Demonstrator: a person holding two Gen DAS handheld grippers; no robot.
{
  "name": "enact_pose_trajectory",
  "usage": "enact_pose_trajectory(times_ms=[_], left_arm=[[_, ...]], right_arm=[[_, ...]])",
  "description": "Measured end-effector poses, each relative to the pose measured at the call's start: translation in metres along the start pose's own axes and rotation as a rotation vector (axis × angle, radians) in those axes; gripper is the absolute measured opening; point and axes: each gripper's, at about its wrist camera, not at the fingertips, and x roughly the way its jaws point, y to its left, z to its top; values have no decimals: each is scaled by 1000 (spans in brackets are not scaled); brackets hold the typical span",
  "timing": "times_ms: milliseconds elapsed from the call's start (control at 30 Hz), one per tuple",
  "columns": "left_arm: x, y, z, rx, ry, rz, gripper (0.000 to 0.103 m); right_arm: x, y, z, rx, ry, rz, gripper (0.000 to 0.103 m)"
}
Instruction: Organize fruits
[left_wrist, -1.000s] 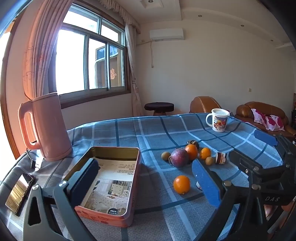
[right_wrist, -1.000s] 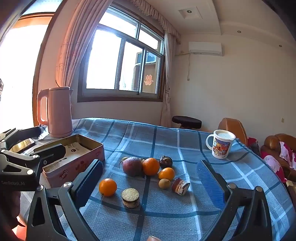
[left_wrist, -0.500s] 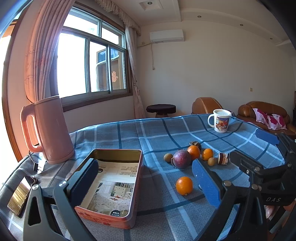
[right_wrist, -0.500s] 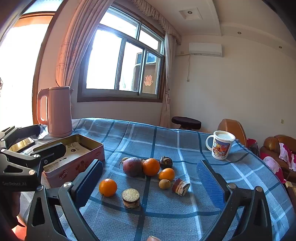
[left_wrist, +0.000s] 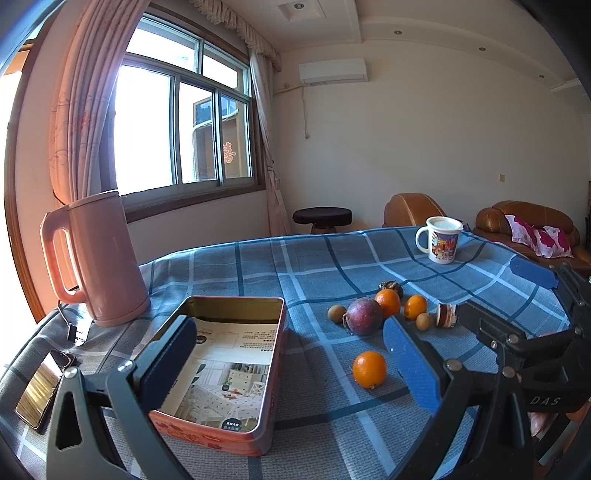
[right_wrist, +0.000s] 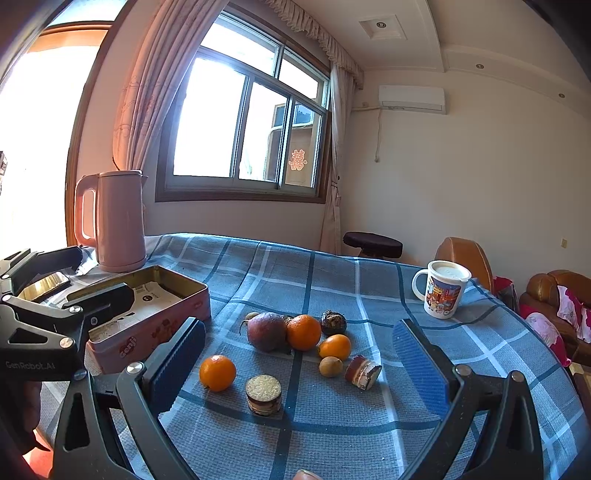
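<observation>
Several fruits lie loose on the blue checked cloth: a lone orange (right_wrist: 217, 372), a purple round fruit (right_wrist: 266, 331), a bigger orange (right_wrist: 303, 331), a small orange (right_wrist: 334, 347), a brown longan (right_wrist: 330, 366) and a dark fruit (right_wrist: 333, 322). My right gripper (right_wrist: 297, 365) hovers open in front of them, holding nothing. An open tin box (left_wrist: 236, 300) lined with printed paper sits left of the fruit. My left gripper (left_wrist: 291, 365) is open over the tin's near right side; the lone orange (left_wrist: 369, 369) lies between its fingers, farther off.
A pink kettle (left_wrist: 99, 258) and a phone (left_wrist: 40, 387) sit left of the tin. A lidded mug (right_wrist: 441, 293) stands at the back right. A round cake (right_wrist: 263, 393) and a tipped snack cup (right_wrist: 362, 372) lie among the fruit. Brown sofas stand beyond the table.
The left wrist view has shifted slightly, so the kettle and tin sit a little lower in it. The fruit has not moved. Both grippers stay open.
</observation>
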Motion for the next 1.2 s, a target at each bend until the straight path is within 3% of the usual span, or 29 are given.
enact_pose_trajectory(times_ms=[1200], left_arm=[[7,6,-10,4,30,7,103]], right_arm=[[4,2,-11,-3,24,1,102]])
